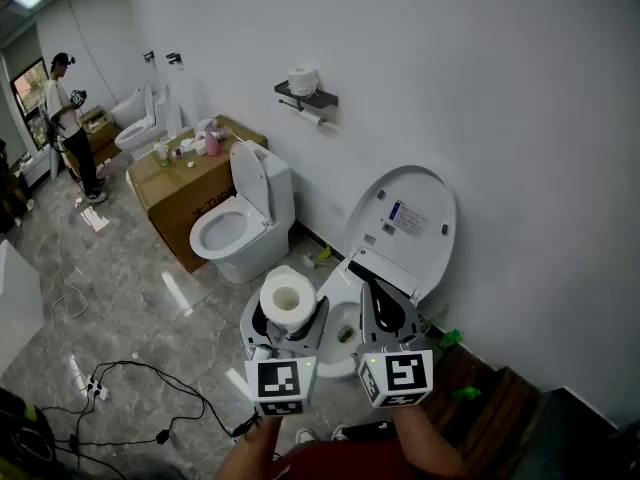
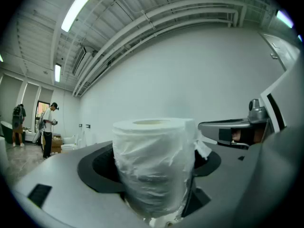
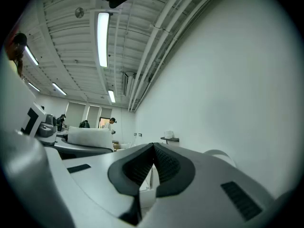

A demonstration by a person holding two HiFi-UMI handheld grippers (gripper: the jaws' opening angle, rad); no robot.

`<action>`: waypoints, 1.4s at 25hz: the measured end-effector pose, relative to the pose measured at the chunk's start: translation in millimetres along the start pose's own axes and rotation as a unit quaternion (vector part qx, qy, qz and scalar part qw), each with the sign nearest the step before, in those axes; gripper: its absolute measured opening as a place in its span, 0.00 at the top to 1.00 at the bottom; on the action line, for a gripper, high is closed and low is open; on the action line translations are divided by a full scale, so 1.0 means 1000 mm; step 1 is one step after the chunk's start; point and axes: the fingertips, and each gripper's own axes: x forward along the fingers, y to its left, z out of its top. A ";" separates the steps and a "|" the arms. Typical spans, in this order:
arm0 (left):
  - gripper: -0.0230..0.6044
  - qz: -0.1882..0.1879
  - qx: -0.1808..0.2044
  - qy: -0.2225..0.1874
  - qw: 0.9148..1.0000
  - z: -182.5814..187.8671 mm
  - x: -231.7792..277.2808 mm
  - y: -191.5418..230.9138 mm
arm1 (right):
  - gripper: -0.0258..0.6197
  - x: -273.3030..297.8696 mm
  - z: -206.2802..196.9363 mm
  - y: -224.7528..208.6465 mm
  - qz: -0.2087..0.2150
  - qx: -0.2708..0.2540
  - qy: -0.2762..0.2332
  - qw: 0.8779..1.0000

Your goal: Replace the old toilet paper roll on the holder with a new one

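Note:
A new white toilet paper roll stands upright between the jaws of my left gripper, which is shut on it. In the left gripper view the roll fills the middle, wrapped in thin film. To its right, my right gripper is held level with its jaws shut and nothing between them. Far ahead on the white wall is the dark holder shelf, with one roll on top and another hanging under it. Both grippers are well short of the holder.
A toilet with a raised lid stands just below and ahead of the grippers. A second toilet and a cardboard box with bottles sit to the left. Cables lie on the marble floor. A person stands far left.

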 end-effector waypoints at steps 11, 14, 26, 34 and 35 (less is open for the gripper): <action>0.27 0.011 0.002 0.010 1.000 -0.006 0.021 -0.005 | 0.93 0.015 -0.011 -0.017 0.014 0.017 0.007 1.000; 0.27 0.019 0.003 0.018 1.000 -0.011 0.029 -0.008 | 0.93 0.020 -0.016 -0.023 0.024 0.027 0.008 0.999; 0.27 0.060 0.004 0.040 0.997 -0.026 0.041 0.007 | 0.93 0.048 -0.032 -0.028 0.058 0.038 0.012 0.997; 0.27 0.063 -0.012 0.021 0.998 -0.029 0.070 0.071 | 0.93 0.110 -0.042 0.009 0.066 0.022 0.015 0.997; 0.27 0.063 -0.013 0.020 0.998 -0.030 0.074 0.084 | 0.93 0.121 -0.042 0.017 0.066 0.020 0.016 0.997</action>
